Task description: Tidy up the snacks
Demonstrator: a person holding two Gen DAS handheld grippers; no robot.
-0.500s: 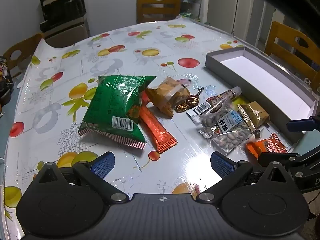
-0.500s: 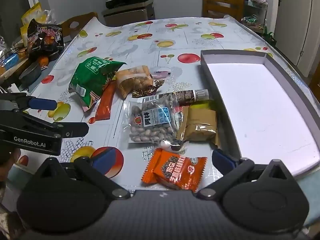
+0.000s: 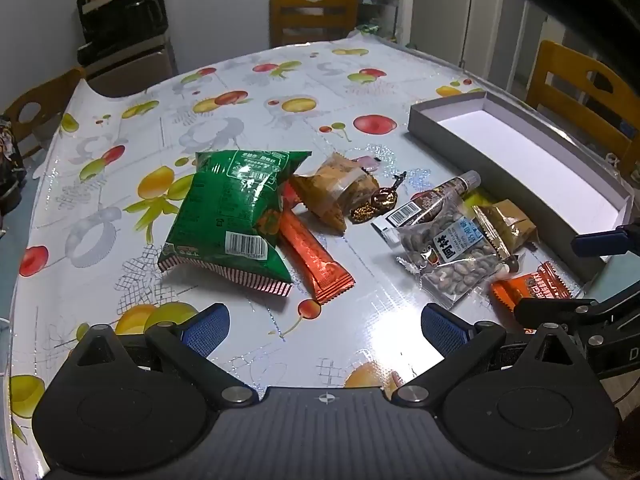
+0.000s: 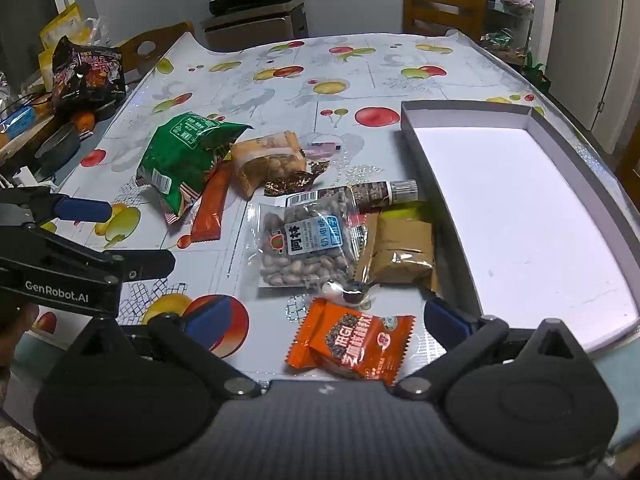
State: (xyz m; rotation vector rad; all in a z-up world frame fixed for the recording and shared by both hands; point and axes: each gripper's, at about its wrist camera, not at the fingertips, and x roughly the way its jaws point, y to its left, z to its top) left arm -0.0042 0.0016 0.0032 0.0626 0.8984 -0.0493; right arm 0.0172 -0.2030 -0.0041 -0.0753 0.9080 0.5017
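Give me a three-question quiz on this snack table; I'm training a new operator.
1. True or false: the box already holds snacks.
2. Which snack lies nearest the right gripper? A) green bag B) orange packet C) nut bag
3. What lies partly under the green bag?

Key:
1. False; its white floor is bare.
2. B.
3. The orange bar.
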